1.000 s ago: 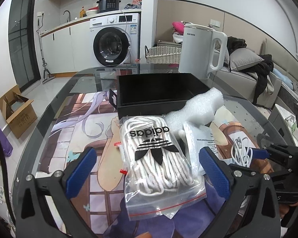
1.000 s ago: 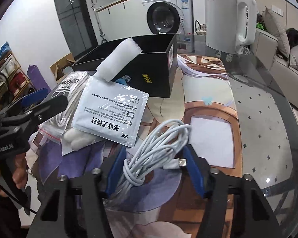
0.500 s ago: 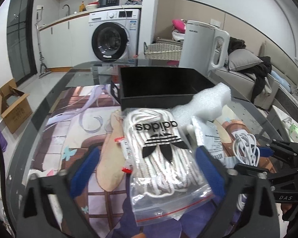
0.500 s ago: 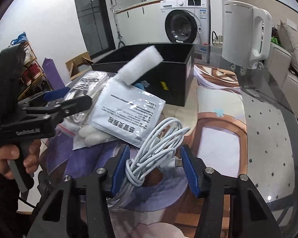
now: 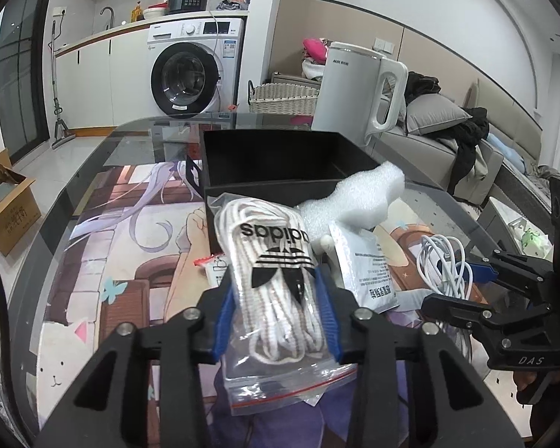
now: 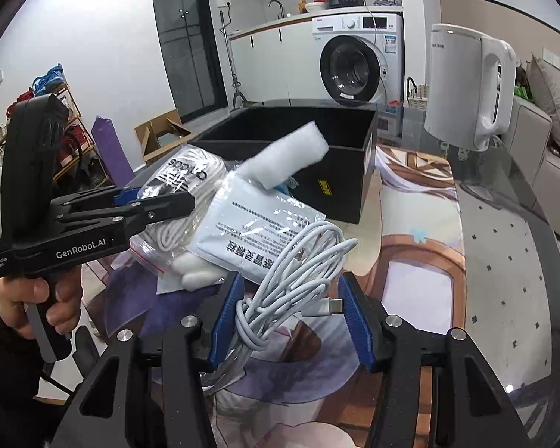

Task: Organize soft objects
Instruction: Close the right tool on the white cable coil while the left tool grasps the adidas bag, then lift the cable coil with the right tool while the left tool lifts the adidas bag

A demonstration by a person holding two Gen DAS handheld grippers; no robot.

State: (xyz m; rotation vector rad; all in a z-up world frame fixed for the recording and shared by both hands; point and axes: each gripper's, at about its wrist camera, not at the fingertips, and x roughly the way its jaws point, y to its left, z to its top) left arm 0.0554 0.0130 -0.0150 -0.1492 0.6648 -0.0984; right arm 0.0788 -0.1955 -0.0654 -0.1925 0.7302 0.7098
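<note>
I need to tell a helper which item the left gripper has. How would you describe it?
Find the black box on the glass table. Just before it, the left gripper pinches a clear zip bag of white laces. Only it bears a black adidas logo.
</note>
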